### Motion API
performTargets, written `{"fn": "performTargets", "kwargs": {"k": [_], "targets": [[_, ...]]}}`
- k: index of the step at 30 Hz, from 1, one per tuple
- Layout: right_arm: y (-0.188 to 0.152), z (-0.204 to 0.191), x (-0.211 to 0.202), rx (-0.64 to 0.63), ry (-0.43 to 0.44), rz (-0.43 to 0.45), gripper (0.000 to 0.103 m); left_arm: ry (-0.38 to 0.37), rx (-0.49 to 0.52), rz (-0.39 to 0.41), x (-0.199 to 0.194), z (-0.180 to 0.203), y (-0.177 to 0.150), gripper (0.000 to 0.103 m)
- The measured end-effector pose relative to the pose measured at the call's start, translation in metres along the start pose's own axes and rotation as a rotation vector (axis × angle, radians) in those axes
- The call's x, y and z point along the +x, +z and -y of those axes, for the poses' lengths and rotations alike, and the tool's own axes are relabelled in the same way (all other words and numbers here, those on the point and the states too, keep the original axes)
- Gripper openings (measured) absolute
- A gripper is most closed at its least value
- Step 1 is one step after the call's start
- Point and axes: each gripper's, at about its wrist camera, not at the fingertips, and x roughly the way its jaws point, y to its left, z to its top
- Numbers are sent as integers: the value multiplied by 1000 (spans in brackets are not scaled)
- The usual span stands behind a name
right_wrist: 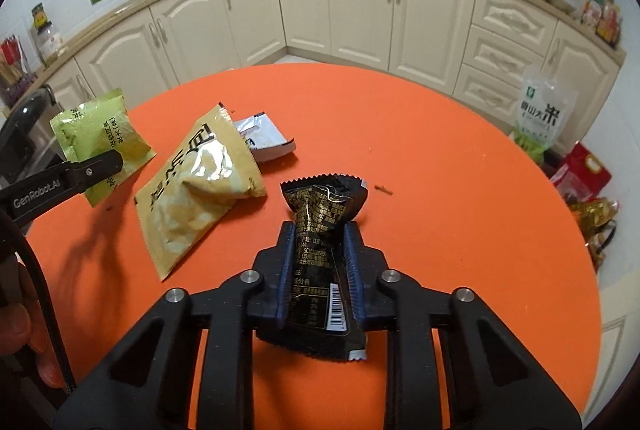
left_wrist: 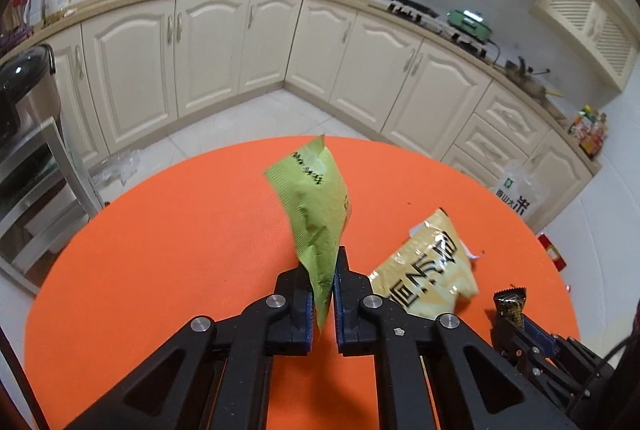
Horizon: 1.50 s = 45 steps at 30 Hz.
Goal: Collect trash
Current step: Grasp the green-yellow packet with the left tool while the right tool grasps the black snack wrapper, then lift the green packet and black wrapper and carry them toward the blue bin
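Left gripper (left_wrist: 323, 294) clamps green packet (left_wrist: 316, 214); right gripper (right_wrist: 320, 270) clamps black wrapper (right_wrist: 320, 250).
Both items lifted off orange desk (right_wrist: 440, 170), long axes running forward along the fingers. Remaining: yellow bag (right_wrist: 196, 186) flat on desk between the grippers, silver wrapper (right_wrist: 264, 138) at its mouth; neither gripper free.
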Motion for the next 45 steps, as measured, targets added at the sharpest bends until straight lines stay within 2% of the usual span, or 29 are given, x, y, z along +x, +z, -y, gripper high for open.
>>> {"fn": "performTargets", "kwargs": {"k": [4, 13, 20, 21, 23, 25, 27, 30, 32, 35, 37, 40, 43, 45], "targets": [[-11, 14, -10, 39, 41, 1, 20, 2, 33, 50, -17, -6, 6, 4], [-40, 32, -61, 86, 102, 52, 20, -30, 140, 122, -80, 1, -26, 4], [-58, 49, -125, 117, 111, 147, 20, -84, 205, 161, -168, -2, -112, 4], [-60, 49, -132, 123, 111, 159, 20, -94, 223, 169, -174, 3, -114, 4], [-66, 55, -152, 132, 102, 189, 20, -111, 244, 180, -204, -2, -155, 4], [-71, 63, -168, 144, 102, 213, 20, -133, 269, 189, -217, 4, -166, 4], [-78, 73, -184, 157, 90, 240, 20, -151, 293, 197, -243, 2, -198, 4], [-86, 89, -206, 181, 77, 273, 18, -178, 332, 208, -263, 11, -221, 4], [-93, 105, -222, 202, 61, 300, 10, -198, 358, 213, -272, 17, -233, 4], [-101, 128, -240, 226, 33, 324, 10, -236, 388, 209, -277, 25, -241, 4], [-103, 141, -245, 231, 21, 326, 10, -247, 402, 194, -278, 29, -246, 4], [-105, 159, -233, 246, 52, 301, 10, -241, 410, 184, -274, 25, -242, 4], [-113, 177, -209, 290, 103, 248, 14, -224, 411, 180, -276, 13, -246, 4], [-120, 184, -198, 301, 93, 224, 22, -217, 408, 169, -278, 10, -247, 4]]}}
